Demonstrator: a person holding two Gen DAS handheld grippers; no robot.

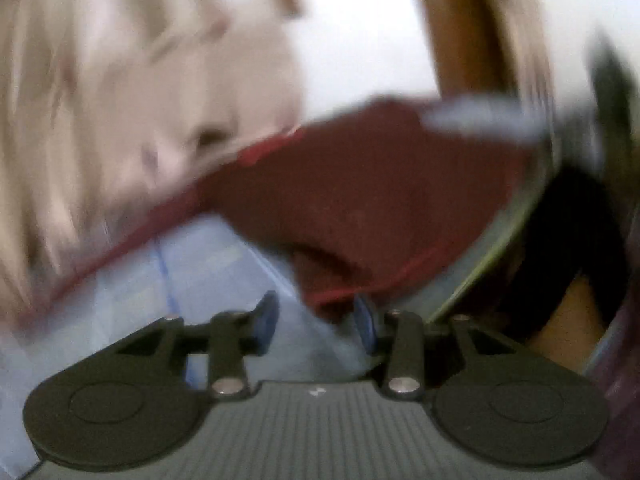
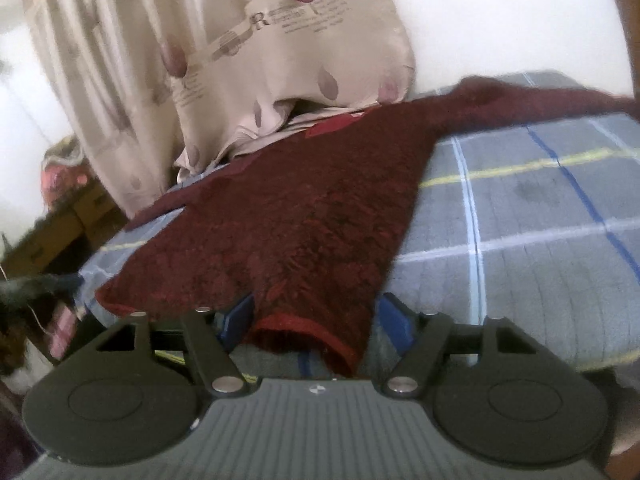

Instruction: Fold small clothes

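Observation:
A dark red knitted garment (image 2: 304,216) lies spread on a grey checked bed cover (image 2: 540,216). Its red-edged hem (image 2: 304,328) hangs between the blue pads of my right gripper (image 2: 316,320), whose jaws stand wide apart around it without pinching it. In the left wrist view, which is blurred by motion, the same garment (image 1: 360,192) lies ahead. My left gripper (image 1: 316,320) is open, and a red-edged corner of the garment (image 1: 332,300) sits just before its right blue pad (image 1: 366,320).
A beige printed curtain (image 2: 240,60) hangs at the far edge of the bed, against a white wall (image 2: 500,20). Cardboard boxes (image 2: 60,224) and clutter stand on the left beside the bed. A wooden frame (image 1: 460,28) shows in the left wrist view.

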